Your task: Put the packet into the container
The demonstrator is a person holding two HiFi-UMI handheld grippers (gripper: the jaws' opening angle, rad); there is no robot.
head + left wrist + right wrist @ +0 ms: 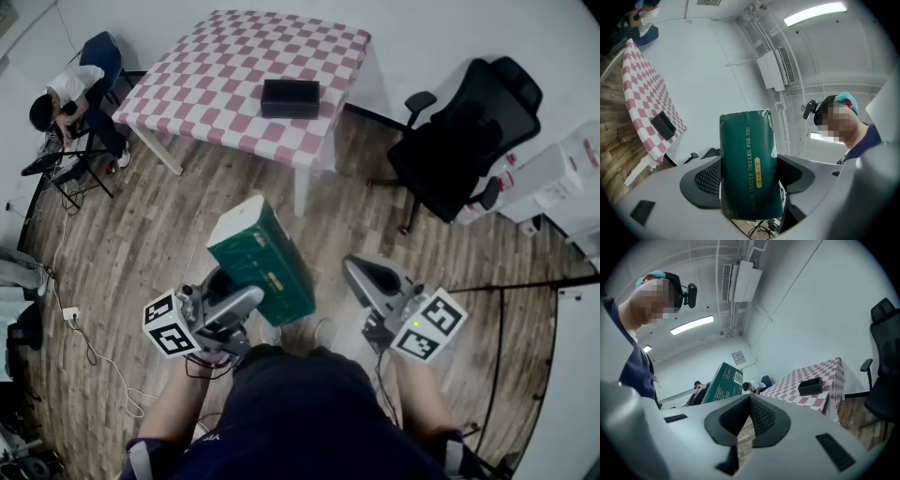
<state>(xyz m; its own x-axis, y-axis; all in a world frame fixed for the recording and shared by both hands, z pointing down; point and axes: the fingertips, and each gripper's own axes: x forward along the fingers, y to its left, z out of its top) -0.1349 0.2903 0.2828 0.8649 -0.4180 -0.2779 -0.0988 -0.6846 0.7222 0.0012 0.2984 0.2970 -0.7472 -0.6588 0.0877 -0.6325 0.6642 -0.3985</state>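
**Packet clamped in our left gripper, well short of the container**

The green packet [261, 258] sits just left of centre in the head view. It is raised above the wooden floor [169, 225], with its pale end tilted toward the top of the frame. In the left gripper view the packet [749, 164] stands upright in the lower middle, with gold lettering running up its face. Our left gripper [225, 302] is clamped on it. The jaws stand wide apart, one dark pad [705, 180] against each long side of the packet. From the right gripper view we see the packet [723, 383] left of centre, with a barcode label on its end.

Our right gripper [375, 281] is at the lower right of the head view, apart from the packet. Its jaws are together with nothing between them, and the tips meet in the middle of the right gripper view [750, 399].

The container [290, 97], a black open box, rests on the table [216, 84] at the top centre of the head view, well apart from both grippers. The table has a red-and-white checked cloth. The container [662, 125] shows at the left of the left gripper view and at the right [809, 386] of the right gripper view.

A black office chair [469, 131] stands at the upper right of the head view, with white boxes [553, 178] at the right edge beyond it. A person [70, 98] sits at the upper left, beside the table's corner.
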